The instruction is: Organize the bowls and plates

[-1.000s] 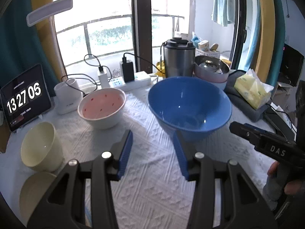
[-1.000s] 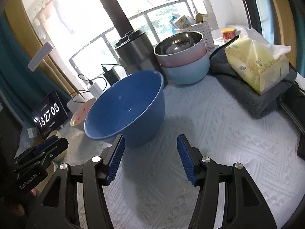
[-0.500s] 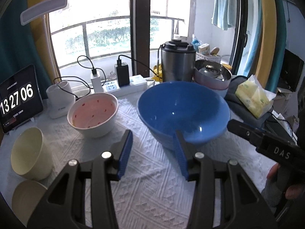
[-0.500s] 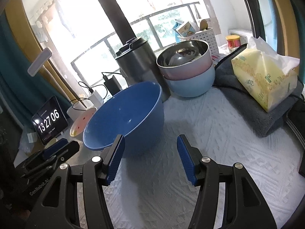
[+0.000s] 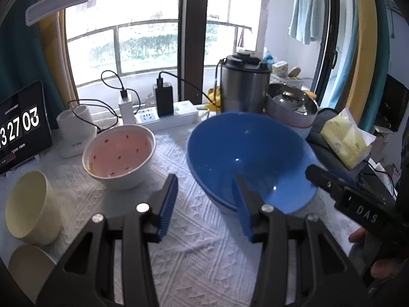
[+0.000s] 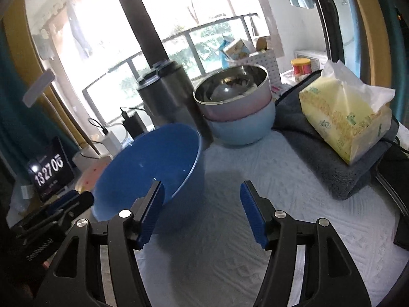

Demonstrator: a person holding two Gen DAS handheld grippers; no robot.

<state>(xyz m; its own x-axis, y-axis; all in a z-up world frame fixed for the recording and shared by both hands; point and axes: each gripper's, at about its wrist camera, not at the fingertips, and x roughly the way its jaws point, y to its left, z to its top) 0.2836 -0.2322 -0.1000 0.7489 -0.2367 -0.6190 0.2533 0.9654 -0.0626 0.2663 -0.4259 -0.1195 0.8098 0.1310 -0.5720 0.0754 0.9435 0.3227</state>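
My left gripper point(image 5: 205, 206) is spread, nothing pinched; its right finger overlaps the near rim of the blue bowl point(image 5: 251, 158), whether it touches I can't tell. Blue bowl sits mid-cloth point(image 5: 194, 253), tilted. White bowl point(image 5: 119, 157) with red specks at 10 o'clock from the gripper, just beside the blue one. Two cream cups point(image 5: 30, 208) at 8–9 o'clock. Steel pot point(image 5: 244, 87) at 12, stacked bowls point(image 5: 292, 110) at 1 o'clock behind the blue bowl.

My right gripper point(image 6: 202, 213) is opening, jaws wide, only cloth between them; blue bowl at 10 o'clock just off the left finger. Stack at 12, tissue pack point(image 6: 345, 117) on a grey towel point(image 6: 340, 171) at 2. Clock point(image 6: 49, 174) far left.
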